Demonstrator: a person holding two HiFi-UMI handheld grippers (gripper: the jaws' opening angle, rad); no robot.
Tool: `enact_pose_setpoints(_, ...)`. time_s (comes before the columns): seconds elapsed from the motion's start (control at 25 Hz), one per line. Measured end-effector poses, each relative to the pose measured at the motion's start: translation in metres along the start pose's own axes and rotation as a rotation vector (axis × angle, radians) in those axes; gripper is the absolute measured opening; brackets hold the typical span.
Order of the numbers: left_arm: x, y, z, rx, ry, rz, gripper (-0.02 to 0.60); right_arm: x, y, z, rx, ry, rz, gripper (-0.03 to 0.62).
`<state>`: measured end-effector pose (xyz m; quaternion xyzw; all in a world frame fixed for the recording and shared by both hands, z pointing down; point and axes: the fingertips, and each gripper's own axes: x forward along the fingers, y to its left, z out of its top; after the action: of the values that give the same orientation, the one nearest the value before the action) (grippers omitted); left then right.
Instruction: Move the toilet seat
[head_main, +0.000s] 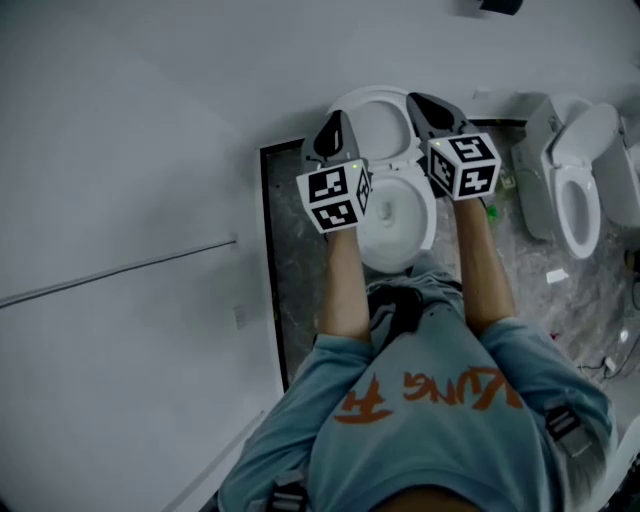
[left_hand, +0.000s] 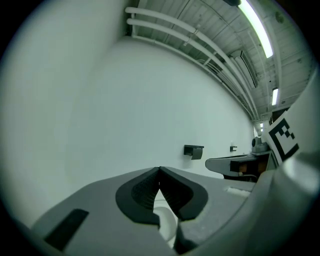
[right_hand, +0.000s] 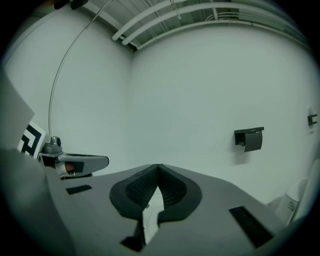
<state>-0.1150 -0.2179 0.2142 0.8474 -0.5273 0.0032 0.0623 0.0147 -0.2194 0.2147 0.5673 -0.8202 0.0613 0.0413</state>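
Left gripper (left_hand: 159, 171) and right gripper (right_hand: 158, 167) are both clenching on nothing, jaw tips meeting, and pointing toward a plain white wall (left_hand: 150, 100). From the head view, they are hovering side by side above a white bowl (head_main: 402, 215). The toilet seat (head_main: 378, 122) is standing raised behind it, between the two grippers.

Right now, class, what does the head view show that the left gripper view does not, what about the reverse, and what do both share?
Only the head view: the person's forearms, the blue shirt, a second toilet and the dark floor.
Only the left gripper view: ceiling lights, pipes and a black wall holder.
Both: the left gripper, jaws shut, the right gripper and the white wall.
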Motion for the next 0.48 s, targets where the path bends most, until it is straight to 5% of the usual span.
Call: enact_pose_setpoints(0.48,-0.011,0.02,-0.009,-0.015,0.009,0.005,0.002,-0.009,0.001,0.007,-0.069,-0.024,-0.056,-0.002)
